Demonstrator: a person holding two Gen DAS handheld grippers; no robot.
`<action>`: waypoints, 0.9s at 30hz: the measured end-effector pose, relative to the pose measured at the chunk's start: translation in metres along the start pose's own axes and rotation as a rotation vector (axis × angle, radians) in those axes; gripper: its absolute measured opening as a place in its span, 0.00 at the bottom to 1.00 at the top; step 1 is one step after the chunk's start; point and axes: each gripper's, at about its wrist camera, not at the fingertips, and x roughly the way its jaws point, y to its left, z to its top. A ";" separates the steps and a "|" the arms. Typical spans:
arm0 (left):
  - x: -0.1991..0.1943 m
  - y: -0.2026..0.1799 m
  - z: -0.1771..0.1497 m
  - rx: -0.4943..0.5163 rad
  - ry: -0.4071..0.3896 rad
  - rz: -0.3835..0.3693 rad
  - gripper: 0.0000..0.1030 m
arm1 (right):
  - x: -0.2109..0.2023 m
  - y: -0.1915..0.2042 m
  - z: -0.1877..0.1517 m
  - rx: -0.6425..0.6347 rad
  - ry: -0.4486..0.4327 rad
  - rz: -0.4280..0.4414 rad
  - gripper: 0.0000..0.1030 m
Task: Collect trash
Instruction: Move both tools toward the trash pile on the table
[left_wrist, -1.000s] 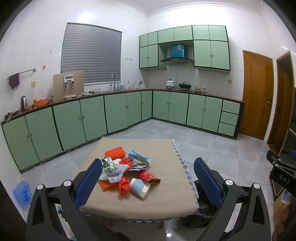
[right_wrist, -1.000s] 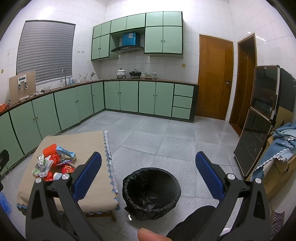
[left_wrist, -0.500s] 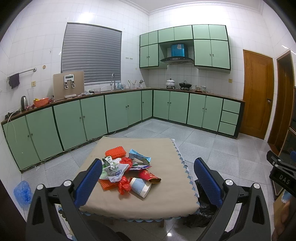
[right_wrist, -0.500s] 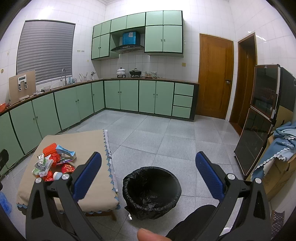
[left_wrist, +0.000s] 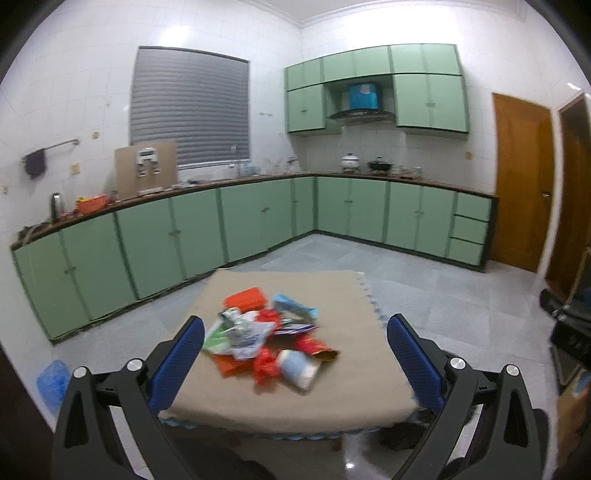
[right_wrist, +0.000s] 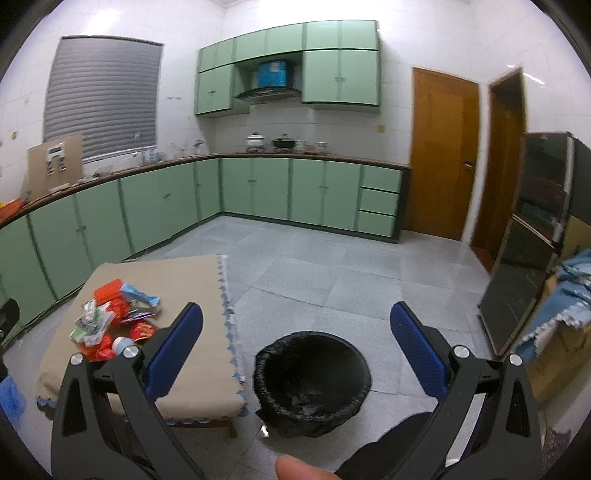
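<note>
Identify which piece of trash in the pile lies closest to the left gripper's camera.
The white-and-blue paper cup, lying on its side at the pile's near edge; the orange pack and blue wrapper sit at the far edge.

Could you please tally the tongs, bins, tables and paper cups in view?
Tongs: 2, left tongs and right tongs
Bin: 1
Table: 1
Cup: 1
Total: 5

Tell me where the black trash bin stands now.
In the right wrist view, the black trash bin stands on the floor, close beside the right edge of the low table, ahead between the right gripper's open fingers.
</note>
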 end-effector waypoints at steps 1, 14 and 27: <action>0.002 0.006 -0.003 -0.004 0.010 0.010 0.94 | 0.007 0.004 -0.001 -0.003 0.016 0.036 0.95; 0.055 0.071 -0.037 -0.089 0.100 0.058 0.94 | 0.073 0.094 -0.012 -0.167 0.116 0.332 0.95; 0.156 0.099 -0.047 -0.157 0.111 0.086 0.94 | 0.158 0.167 -0.019 -0.231 0.150 0.502 0.95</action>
